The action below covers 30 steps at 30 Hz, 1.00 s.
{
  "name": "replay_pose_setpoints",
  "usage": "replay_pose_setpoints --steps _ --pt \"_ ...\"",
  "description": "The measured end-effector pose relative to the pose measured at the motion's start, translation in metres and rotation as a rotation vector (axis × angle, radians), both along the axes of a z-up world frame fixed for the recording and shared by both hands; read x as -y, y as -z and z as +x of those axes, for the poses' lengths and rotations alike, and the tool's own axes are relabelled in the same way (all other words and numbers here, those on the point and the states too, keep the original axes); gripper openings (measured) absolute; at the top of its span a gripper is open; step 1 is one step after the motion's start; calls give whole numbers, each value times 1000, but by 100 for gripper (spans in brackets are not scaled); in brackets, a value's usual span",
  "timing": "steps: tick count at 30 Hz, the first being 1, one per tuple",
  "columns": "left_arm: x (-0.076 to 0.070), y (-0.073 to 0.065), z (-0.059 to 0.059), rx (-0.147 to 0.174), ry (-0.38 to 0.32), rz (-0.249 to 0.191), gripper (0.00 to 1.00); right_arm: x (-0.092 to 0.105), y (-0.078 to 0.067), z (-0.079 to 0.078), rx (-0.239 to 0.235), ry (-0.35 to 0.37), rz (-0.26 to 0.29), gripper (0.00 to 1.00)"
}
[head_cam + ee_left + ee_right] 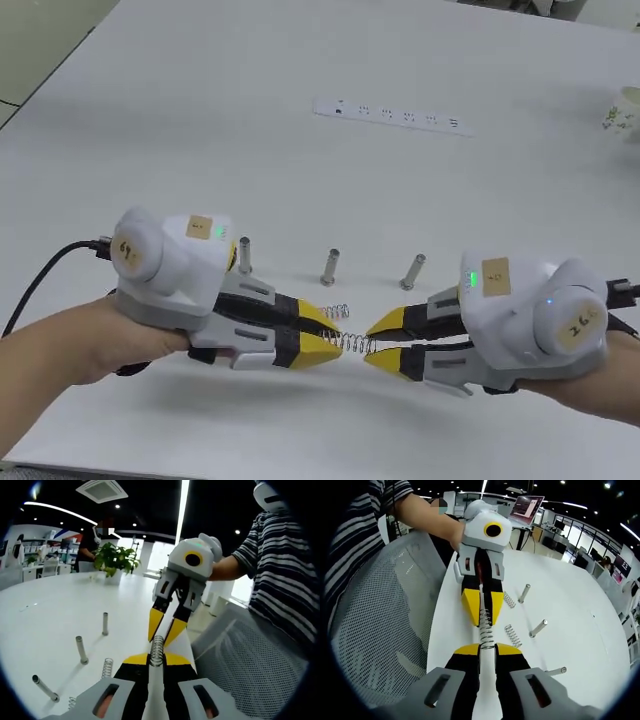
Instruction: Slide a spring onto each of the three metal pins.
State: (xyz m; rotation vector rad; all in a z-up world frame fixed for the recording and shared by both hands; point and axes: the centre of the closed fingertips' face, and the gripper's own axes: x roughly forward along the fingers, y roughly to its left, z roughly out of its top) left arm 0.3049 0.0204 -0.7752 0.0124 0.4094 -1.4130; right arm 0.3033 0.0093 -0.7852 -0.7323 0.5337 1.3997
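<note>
A thin spring is stretched level between the two grippers, just above the white table. My left gripper is shut on one end of it, and my right gripper is shut on the other. In the left gripper view the spring rises from my left gripper to the right gripper. Behind stand three metal pins: left, middle and right, the last one leaning. A loose spring lies near the middle pin. Another loose spring lies by a pin.
A white power strip lies at the back of the table, and a cup stands at the far right edge. A grey mesh chair sits by the table's near edge. A potted plant stands far off.
</note>
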Motion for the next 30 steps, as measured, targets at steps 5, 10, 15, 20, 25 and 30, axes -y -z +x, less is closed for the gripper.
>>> replay_pose_setpoints --steps 5,10,15,20,25,30 --pt "1 -1 1 11 -2 0 2 1 -8 2 36 -29 -18 8" --pt "0 0 1 20 2 9 2 -2 -18 2 54 -50 -1 8" --pt "1 2 0 32 10 20 2 -9 -28 2 52 -60 22 8" --pt "0 2 0 38 8 22 2 -11 -31 2 39 -60 42 8" --pt "0 1 -1 41 12 22 2 -16 -38 1 18 -58 72 8" --pt "0 2 -1 45 13 26 2 -22 -41 0 22 -70 86 8"
